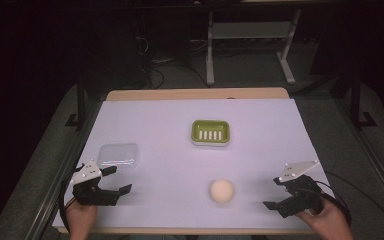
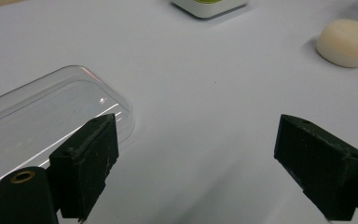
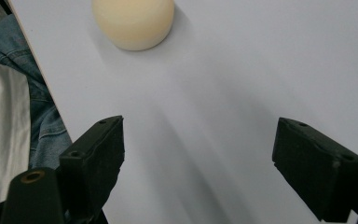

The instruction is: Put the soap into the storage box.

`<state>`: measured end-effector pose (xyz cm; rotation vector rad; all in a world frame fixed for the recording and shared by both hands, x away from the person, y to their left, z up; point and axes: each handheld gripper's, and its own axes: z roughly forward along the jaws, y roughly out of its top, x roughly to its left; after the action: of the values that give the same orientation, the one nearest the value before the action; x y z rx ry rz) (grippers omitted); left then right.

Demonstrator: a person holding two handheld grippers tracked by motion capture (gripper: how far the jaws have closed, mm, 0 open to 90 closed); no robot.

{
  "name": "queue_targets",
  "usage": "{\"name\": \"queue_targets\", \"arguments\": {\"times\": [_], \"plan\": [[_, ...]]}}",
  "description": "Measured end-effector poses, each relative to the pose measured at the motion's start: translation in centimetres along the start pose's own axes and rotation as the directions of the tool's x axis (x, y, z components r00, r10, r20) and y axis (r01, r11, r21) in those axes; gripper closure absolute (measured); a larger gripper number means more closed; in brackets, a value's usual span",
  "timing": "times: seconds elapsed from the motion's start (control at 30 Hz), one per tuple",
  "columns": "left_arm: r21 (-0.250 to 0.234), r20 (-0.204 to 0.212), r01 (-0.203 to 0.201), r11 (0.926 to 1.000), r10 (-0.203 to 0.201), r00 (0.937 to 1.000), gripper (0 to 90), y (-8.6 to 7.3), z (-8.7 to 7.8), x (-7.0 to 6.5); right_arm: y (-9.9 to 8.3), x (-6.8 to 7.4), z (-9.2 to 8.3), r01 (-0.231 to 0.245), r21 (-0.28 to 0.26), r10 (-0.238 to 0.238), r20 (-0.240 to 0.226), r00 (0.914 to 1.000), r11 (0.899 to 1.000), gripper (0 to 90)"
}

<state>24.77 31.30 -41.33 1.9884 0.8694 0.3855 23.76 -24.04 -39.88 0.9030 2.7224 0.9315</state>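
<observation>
Reaching for the soap [image 1: 222, 191], the right gripper [image 1: 281, 198], jaws spread wide, should straddle its rounded sides squarely before closing gently.

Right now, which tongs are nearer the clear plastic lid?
Left. The left tongs sit just beside the clear plastic lid; the right tongs are far across the table.

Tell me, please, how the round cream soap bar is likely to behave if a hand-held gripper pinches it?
The soap bar looks solid, so probably stiff. Its smooth, rounded sides may slip between flat jaws. It lies on a flat face, so a push should slide it, not roll it.
</observation>
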Motion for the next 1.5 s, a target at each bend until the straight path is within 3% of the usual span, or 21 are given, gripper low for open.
{"name": "queue_targets", "arguments": {"times": [0.37, 0.73, 1.5], "plan": [[0.001, -0.001, -0.007, 1.0000, 0.007, 1.0000, 13.0, 0.0, -0.1, 0.0, 1.3, 0.9, -0.2, 0.044, -0.009, -0.044, 0.004, 0.9990, 0.999, 15.9], [0.002, -0.002, -0.001, 1.0000, 0.001, 1.0000, 13.0, 0.0, -0.1, 0.0, 3.2, 1.6, 0.6, 0.083, 0.009, -0.082, -0.024, 0.9963, 0.997, 15.3], [-0.007, 0.003, 0.007, 1.0000, -0.007, 1.0000, 13.0, -0.1, -0.2, 0.2, 8.4, 3.0, 3.9, 0.215, 0.045, -0.211, -0.079, 0.9743, 0.976, 15.1]]}}
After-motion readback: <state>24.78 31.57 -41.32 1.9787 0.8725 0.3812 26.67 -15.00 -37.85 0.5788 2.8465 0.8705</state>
